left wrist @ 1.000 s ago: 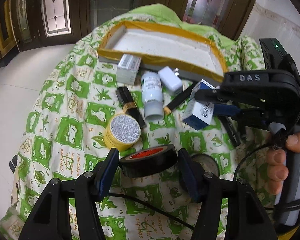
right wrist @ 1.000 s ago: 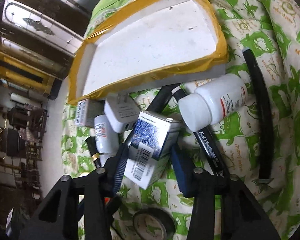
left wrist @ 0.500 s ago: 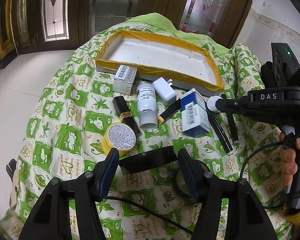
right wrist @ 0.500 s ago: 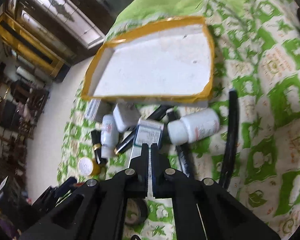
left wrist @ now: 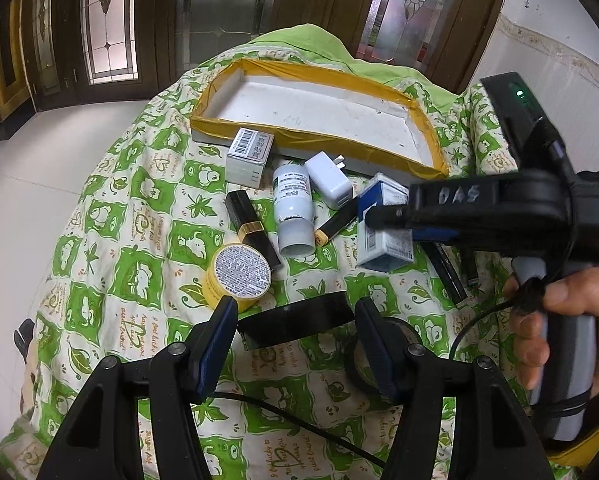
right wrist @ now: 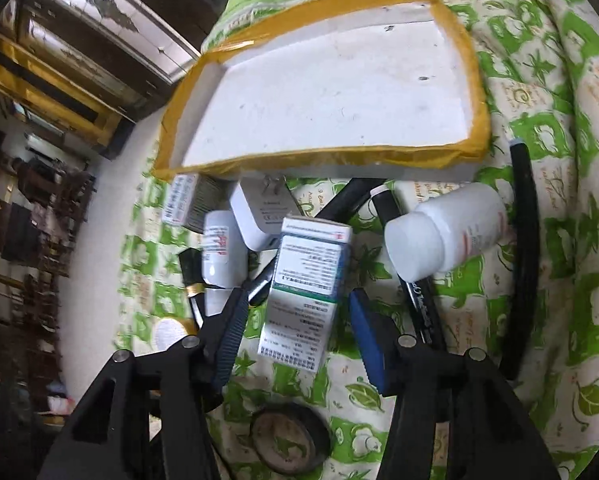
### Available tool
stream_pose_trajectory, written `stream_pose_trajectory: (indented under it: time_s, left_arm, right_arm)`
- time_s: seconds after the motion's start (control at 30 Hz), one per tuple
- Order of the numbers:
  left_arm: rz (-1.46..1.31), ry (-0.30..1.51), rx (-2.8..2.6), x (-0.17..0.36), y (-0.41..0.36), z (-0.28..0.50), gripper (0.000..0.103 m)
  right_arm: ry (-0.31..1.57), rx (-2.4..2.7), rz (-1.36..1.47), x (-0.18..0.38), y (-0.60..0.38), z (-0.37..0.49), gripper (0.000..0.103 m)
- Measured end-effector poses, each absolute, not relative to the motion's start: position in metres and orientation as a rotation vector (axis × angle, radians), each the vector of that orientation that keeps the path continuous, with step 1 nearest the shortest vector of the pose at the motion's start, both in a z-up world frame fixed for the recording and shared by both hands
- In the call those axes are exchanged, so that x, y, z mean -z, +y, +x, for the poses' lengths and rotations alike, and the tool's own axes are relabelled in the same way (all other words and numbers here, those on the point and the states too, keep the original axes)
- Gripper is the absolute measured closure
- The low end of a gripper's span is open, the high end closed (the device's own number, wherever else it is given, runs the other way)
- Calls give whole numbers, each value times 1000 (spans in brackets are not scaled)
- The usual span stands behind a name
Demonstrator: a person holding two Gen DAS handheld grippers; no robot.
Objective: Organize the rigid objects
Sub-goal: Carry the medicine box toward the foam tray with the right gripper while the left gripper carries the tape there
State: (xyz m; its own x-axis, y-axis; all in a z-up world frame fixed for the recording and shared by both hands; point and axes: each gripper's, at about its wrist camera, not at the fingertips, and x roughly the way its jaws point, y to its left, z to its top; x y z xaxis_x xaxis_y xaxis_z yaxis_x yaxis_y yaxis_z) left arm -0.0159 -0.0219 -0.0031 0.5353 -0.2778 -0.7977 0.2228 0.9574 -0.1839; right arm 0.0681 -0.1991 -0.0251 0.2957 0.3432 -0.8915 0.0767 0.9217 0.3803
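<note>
My left gripper (left wrist: pixel 295 320) is shut on a black tape roll (left wrist: pixel 295 318) and holds it above the green cloth. My right gripper (right wrist: pixel 295 312) is open, its fingers either side of a blue-and-white medicine box (right wrist: pixel 307 280) that lies on the cloth; from the left wrist view the box (left wrist: pixel 383 232) shows under the right gripper (left wrist: pixel 379 216). A white foam tray with yellow taped rim (left wrist: pixel 315 76) (right wrist: pixel 475 80) stands behind, holding nothing.
Before the tray lie a small barcode box (left wrist: pixel 249 156), a white bottle (left wrist: pixel 293 208), a white charger (left wrist: pixel 328 180), a lipstick (left wrist: pixel 251 228), a yellow tin (left wrist: pixel 237 276), black pens (right wrist: pixel 419 300), a larger white bottle (right wrist: pixel 447 236) and another tape roll (right wrist: pixel 289 440).
My right gripper was shut half a second ago; it has opened and come down around the medicine box. My left gripper has lifted the tape roll slightly.
</note>
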Motion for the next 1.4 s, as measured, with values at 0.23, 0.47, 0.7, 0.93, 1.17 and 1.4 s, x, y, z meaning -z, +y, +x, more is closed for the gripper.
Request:
stream_pose_trajectory:
  time_s: [0.23,0.47,0.7,0.93,1.17,1.4]
  left_arm:
    - [-101,938,308,-7,-17,-15,39]
    - [-24,890,323,-22,-32,-7,39]
    - [19,831,335,-41,-39,6,39]
    - [32,811,327,-56,-42,37,39]
    - [12,822,321,-66,-46,83,39]
    - [-14,853,301,-63,-53,132,39]
  right_arm:
    - [1197,-219,404,0,-210,65,67]
    - [1112,-221,430,-30,-235,70,67]
    - [1082,-200,483,-36,-259,78,67]
    - [1060,-195,511,-40,-270,86,67]
    - [1037,-179,540,-43,-279,99,67]
    - [1028,-167,560,-41,-284,113,67]
